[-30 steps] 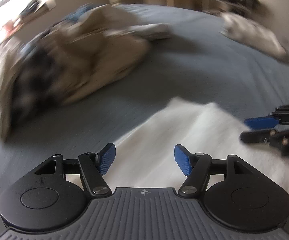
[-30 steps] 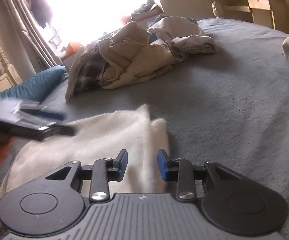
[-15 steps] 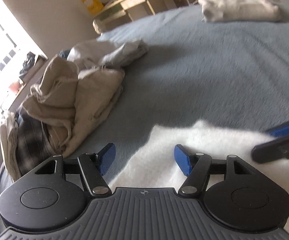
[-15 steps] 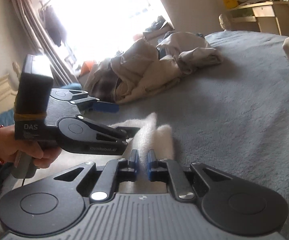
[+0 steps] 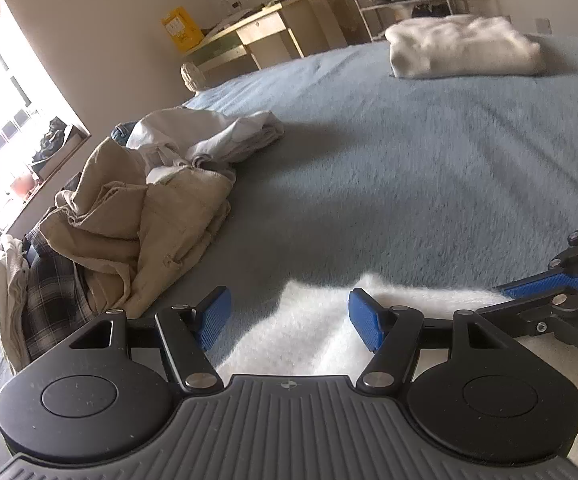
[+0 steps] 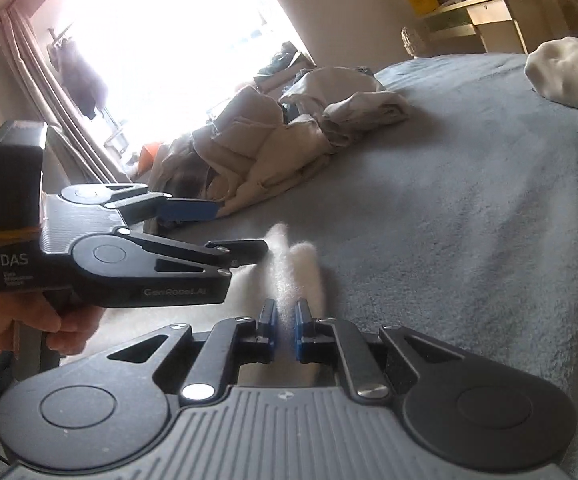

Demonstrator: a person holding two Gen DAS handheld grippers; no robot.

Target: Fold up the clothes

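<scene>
Your right tongs (image 6: pixel 285 330) have just closed on a raised ridge of the fluffy white garment (image 6: pixel 295 276) lying on the blue-grey bed (image 6: pixel 469 220) — one edge secured; your left tongs (image 5: pixel 289 318), moved in beside it, hang open — empty.

**Open bed at centre and right; clutter along the left**

Wide bare stretch of grey-blue bed (image 5: pixel 429 168) through the middle and right of the left wrist view, free for passing. Blocked at left by a heap of unfolded clothes (image 5: pixel 137 216), running from lower left toward centre. Folded white pile (image 5: pixel 461 46) at upper right, well apart from the heap. In the right wrist view, left hand-held gripper (image 6: pixel 245 232) crowding the left side, just beside the white fleece (image 6: pixel 301 264); clear bed to the right.
</scene>
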